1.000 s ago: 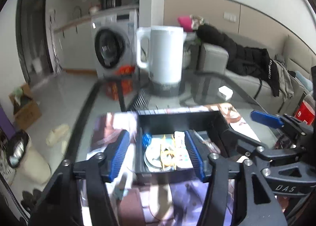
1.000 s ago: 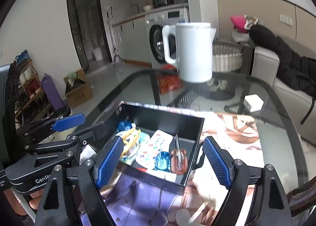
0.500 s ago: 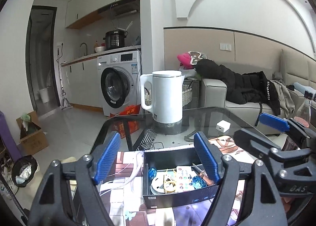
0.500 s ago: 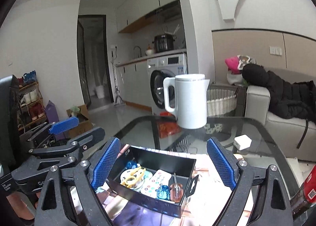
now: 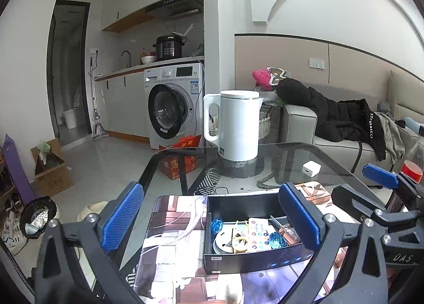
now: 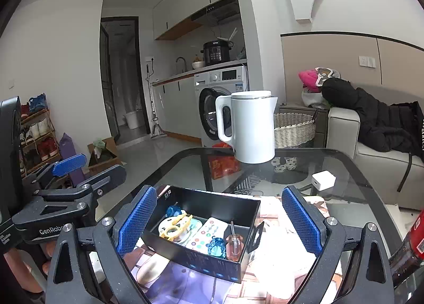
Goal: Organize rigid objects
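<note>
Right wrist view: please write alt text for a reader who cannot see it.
The open right gripper hangs over a black box holding a screwdriver, remote, blue gems and a yellow ring. It sits on a printed mat on a glass table, a white kettle behind.

A white kettle [image 5: 239, 126] stands at the far side of the glass counter [image 5: 291, 155], a small white charger [image 5: 311, 168] to its right, a washing machine [image 5: 173, 103] beyond

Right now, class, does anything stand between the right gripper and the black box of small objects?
Nothing visible does. The right gripper is open, and the black box on the patterned mat sits directly ahead.
</note>
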### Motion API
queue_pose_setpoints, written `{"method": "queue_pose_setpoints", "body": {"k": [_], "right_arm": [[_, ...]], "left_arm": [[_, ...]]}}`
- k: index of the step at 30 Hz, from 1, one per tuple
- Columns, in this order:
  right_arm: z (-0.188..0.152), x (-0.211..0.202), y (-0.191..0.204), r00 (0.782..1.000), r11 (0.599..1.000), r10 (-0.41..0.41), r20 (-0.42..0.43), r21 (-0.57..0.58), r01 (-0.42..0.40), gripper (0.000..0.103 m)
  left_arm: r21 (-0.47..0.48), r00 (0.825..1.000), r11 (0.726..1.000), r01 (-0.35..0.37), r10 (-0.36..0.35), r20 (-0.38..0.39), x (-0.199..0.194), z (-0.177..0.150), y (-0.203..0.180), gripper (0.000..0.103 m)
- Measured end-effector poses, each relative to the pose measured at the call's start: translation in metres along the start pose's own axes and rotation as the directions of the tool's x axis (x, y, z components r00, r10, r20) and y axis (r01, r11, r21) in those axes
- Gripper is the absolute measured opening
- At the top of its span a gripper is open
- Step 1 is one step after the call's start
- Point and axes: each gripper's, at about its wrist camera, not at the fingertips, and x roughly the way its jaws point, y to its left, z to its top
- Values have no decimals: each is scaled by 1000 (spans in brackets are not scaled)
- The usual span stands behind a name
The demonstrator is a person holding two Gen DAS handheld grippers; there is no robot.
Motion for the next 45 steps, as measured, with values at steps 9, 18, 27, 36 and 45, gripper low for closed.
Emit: {"method": "queue_pose_setpoints", "body": {"k": [9, 18, 27, 36, 45], "right_arm": [[1, -4, 1, 1000, 1000, -13, 27, -21, 13, 97], [0, -4, 0, 1000, 1000, -17, 24, -23, 18, 97], [-1, -4, -1, 1000, 1000, -3, 12, -31, 4, 97], [-1, -8, 2, 1000, 999, -4, 21, -43, 5, 97], [1, -7, 4, 1000, 999, -1, 16, -47, 2, 97]], "left_arm": [[16, 1000, 1000, -2, 3, -13, 3, 0, -5, 103], [17, 1000, 1000, -16, 17, -21, 6, 0, -8, 103], [24, 999, 999, -36, 36, -1, 1, 0, -9, 103], [23, 999, 999, -38, 38, 3, 0, 1, -9, 103], [21, 1000, 999, -29, 29, 3, -1, 1, -9, 103]]}}
